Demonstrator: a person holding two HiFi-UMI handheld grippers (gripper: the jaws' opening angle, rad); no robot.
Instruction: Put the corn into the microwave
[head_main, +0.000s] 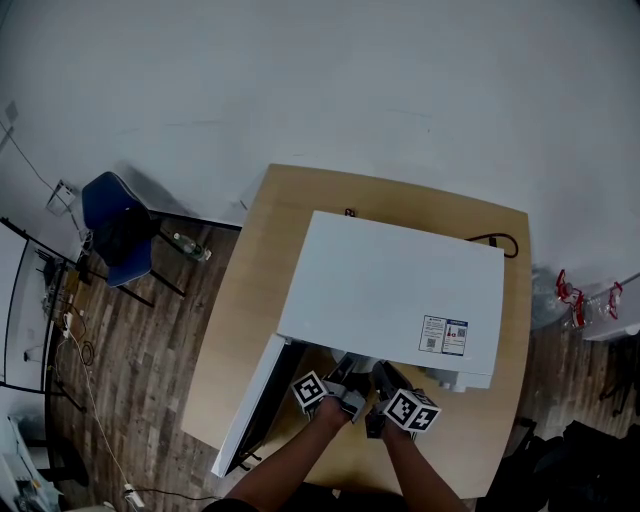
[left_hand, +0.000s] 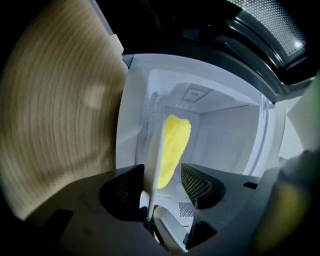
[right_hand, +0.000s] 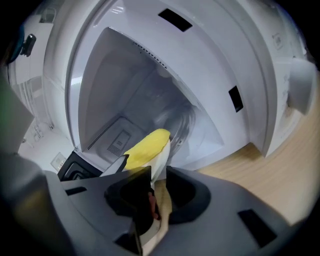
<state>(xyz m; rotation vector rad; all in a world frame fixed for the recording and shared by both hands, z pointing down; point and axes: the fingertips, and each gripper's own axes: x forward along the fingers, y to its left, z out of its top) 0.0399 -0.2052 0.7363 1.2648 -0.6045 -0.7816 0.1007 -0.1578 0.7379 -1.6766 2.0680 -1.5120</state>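
Released, both: left claw (left_hand: 161, 171) spread wide about the rim of a thin white plate (left_hand: 154, 150), clear gap at one pad; right claw (right_hand: 157, 172) slack around the same rim, seemingly not pinching. On the plate, a yellow cob of corn (left_hand: 175, 142), reaching into the cavity of the boxy white microwave (head_main: 400, 290). Likely step: letting go. Draw both claws straight back, level, without nudging the plate. Mind the open white door (head_main: 250, 410), lower left of the head view. Elsewhere: light wooden desk (head_main: 250, 290), black cable (head_main: 495, 240) upper right, blue chair (head_main: 115, 225) and clear bottle (head_main: 190, 247) far left.
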